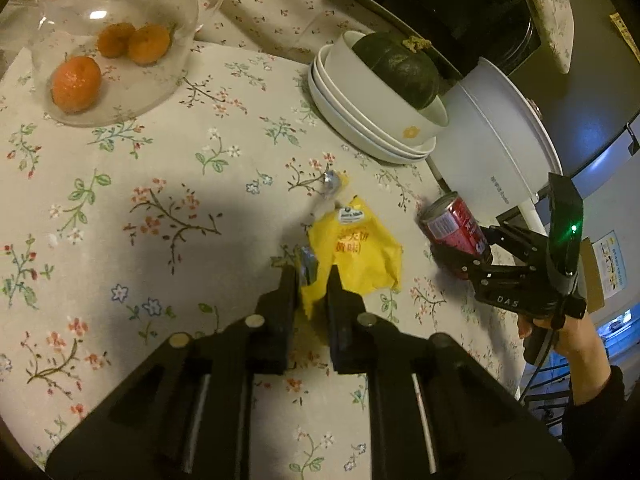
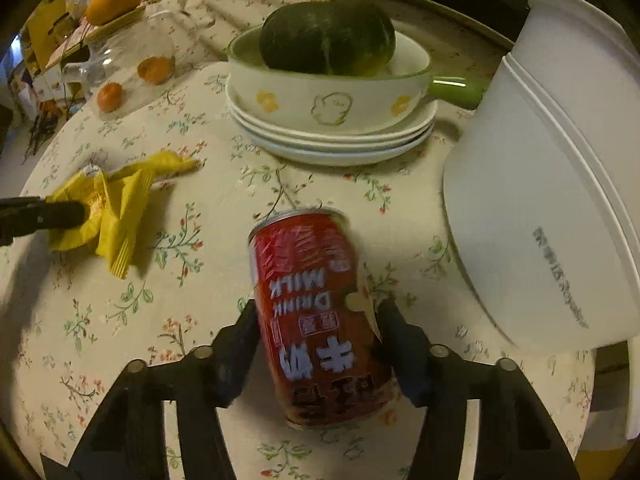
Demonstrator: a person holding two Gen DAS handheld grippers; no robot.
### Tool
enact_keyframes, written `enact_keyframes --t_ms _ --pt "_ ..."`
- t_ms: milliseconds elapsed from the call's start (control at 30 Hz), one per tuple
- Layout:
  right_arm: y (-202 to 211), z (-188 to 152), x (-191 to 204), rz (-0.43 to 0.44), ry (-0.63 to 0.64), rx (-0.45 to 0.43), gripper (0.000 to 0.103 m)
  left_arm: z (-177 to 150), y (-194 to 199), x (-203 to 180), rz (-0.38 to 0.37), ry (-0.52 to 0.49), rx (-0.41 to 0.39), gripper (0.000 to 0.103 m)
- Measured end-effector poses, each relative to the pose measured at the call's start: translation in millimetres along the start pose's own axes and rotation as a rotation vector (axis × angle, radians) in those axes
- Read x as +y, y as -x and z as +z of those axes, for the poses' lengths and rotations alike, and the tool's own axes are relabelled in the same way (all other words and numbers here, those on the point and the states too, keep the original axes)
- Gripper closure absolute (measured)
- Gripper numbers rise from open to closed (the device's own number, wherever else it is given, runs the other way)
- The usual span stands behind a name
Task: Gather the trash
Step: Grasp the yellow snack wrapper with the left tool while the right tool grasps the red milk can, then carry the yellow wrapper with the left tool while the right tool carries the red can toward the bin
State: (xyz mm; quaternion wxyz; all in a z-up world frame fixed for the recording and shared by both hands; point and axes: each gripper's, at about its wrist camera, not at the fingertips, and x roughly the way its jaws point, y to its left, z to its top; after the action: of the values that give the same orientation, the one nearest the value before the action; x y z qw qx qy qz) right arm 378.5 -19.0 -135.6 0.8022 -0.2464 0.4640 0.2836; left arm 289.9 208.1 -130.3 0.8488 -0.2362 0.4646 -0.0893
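Note:
A crumpled yellow wrapper (image 1: pixel 356 252) lies on the flowered tablecloth. My left gripper (image 1: pixel 314 276) is shut on its near edge; in the right wrist view the left fingers (image 2: pixel 60 214) pinch the wrapper (image 2: pixel 112 208) at the left. A small silver foil scrap (image 1: pixel 331 182) lies just beyond the wrapper. My right gripper (image 2: pixel 318 312) is shut on a red milk-drink can (image 2: pixel 316 304), held tilted above the table. The can (image 1: pixel 452 226) and right gripper (image 1: pixel 472 256) also show at the right of the left wrist view.
A stack of white plates (image 1: pixel 360 120) holds a bowl with a dark green squash (image 1: pixel 396 68). A white rice cooker (image 2: pixel 552 208) stands at the right. Oranges (image 1: pixel 76 84) sit under a glass dome (image 1: pixel 120 20) at the far left. The table edge (image 1: pixel 516 360) runs near the right hand.

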Motion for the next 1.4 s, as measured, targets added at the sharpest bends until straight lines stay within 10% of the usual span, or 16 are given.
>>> enact_keyframes --t_ms 1400 --pt "223 -234 -1 -0.055 -0.338 -0.129 0.047 -128 92 -182 -0.096 -0.254 -0.013 0.089"
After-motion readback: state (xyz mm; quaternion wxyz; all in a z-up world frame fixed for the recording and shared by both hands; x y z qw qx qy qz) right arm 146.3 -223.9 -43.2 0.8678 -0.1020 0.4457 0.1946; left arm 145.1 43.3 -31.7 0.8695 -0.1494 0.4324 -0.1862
